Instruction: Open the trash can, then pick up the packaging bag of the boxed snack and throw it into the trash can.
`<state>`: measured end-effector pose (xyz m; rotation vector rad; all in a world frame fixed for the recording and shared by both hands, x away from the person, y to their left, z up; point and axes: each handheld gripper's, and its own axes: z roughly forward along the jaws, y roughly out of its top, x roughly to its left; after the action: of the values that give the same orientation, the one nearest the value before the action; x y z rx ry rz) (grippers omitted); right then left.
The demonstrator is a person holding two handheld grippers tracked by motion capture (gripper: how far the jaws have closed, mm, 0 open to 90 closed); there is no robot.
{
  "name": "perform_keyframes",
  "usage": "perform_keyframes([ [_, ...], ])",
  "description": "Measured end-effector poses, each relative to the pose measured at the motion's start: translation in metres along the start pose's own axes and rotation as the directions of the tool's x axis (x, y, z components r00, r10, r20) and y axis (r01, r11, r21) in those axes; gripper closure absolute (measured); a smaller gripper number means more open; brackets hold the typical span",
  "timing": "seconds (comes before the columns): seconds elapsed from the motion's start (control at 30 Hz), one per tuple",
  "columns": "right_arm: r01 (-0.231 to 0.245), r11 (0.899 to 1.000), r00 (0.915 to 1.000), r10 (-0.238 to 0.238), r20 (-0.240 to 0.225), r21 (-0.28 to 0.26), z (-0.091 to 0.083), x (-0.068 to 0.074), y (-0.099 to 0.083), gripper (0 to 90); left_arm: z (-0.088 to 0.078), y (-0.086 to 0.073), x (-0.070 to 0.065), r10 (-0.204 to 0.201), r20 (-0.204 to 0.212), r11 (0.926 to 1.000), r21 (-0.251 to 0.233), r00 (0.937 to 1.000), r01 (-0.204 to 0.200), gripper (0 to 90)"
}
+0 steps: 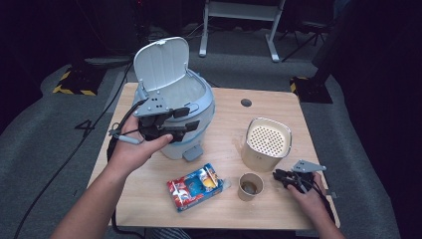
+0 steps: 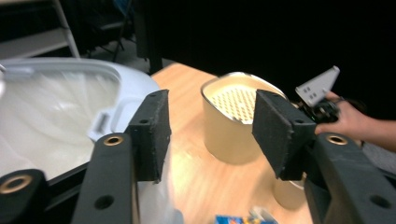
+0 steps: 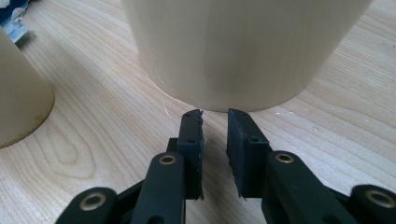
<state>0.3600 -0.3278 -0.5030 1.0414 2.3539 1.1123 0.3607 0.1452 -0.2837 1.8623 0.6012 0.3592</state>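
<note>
Resting low on the wooden table (image 1: 234,124), the right gripper (image 3: 215,135) sits with its jaws a narrow gap apart and nothing between them; the pads press on nothing. Just ahead of those jaws stands the cream perforated-top canister (image 3: 243,51), its base almost touching the jaw tips, and off to their left is the paper cup (image 3: 18,102).

Farther along the table, the left gripper (image 1: 166,122) is held at the rim of the pale blue pedal bin (image 1: 196,107), whose lid (image 1: 161,62) stands tipped up and whose white liner (image 2: 51,121) shows inside. Its jaws are spread and empty. In the left gripper view the bin's rim lies to the left of the jaws and the canister shows through the gap between them, well beyond.

Between the two hands lies a red-and-blue snack packet (image 1: 196,186), just beside the cup; it looks like the next item for the open bin. To do that well, the left gripper should swing clear of the rim, come down over the packet's flat face with jaws wide, pinch an edge rather than the bulging middle, and lift it over the rim before letting go.

Print on the packet is too small to read, and no brand shows on the bin or canister.
</note>
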Motion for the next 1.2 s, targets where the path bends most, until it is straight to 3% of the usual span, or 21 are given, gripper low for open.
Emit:
perform_keyframes([
  [0.2,-0.001,1.000,1.0000,0.001,-0.004,0.001,0.000,0.000,0.000,74.9,-0.003,-0.014,-0.008,0.009,0.014,0.9999,0.009,0.9999,-0.009,44.7],
  [0.23,0.000,1.000,1.0000,0.000,-0.005,0.000,0.000,0.000,0.000,74.7,-0.003,-0.024,-0.013,0.016,0.026,0.9997,0.020,0.9995,-0.016,44.6],
  [0.33,0.004,1.000,1.0000,-0.004,-0.005,0.000,0.000,0.000,0.000,74.1,-0.001,-0.032,-0.015,0.014,0.036,0.9995,0.028,0.9992,-0.015,44.1],
  [0.5,0.007,1.000,1.0000,-0.007,-0.002,-0.001,0.000,0.000,0.000,69.8,0.015,-0.065,-0.018,-0.033,0.069,0.9954,0.093,0.9971,0.026,43.4],
  [0.63,0.007,1.000,1.0000,-0.007,-0.002,0.000,0.000,0.001,0.000,69.0,0.032,-0.096,-0.014,-0.079,0.075,0.9892,0.129,0.9941,0.069,44.5],
  [0.67,0.007,1.000,1.0000,-0.007,-0.002,0.000,0.000,0.001,0.000,69.0,0.032,-0.096,-0.014,-0.079,0.075,0.9892,0.129,0.9941,0.069,44.6],
  [0.83,0.008,1.000,1.0000,-0.008,-0.004,0.000,0.000,0.000,0.000,68.1,0.048,-0.130,-0.004,-0.115,0.045,0.9831,0.149,0.9924,0.107,48.9],
  [1.0,0.007,1.000,0.9999,-0.007,-0.008,0.000,0.001,0.000,0.000,67.5,0.059,-0.151,0.002,-0.150,0.050,0.9730,0.184,0.9874,0.139,52.0],
  [1.2,0.020,1.000,0.9998,-0.020,-0.005,0.000,0.001,0.001,0.000,65.0,0.067,-0.166,0.006,-0.167,0.047,0.9707,0.183,0.9849,0.156,53.5],
])
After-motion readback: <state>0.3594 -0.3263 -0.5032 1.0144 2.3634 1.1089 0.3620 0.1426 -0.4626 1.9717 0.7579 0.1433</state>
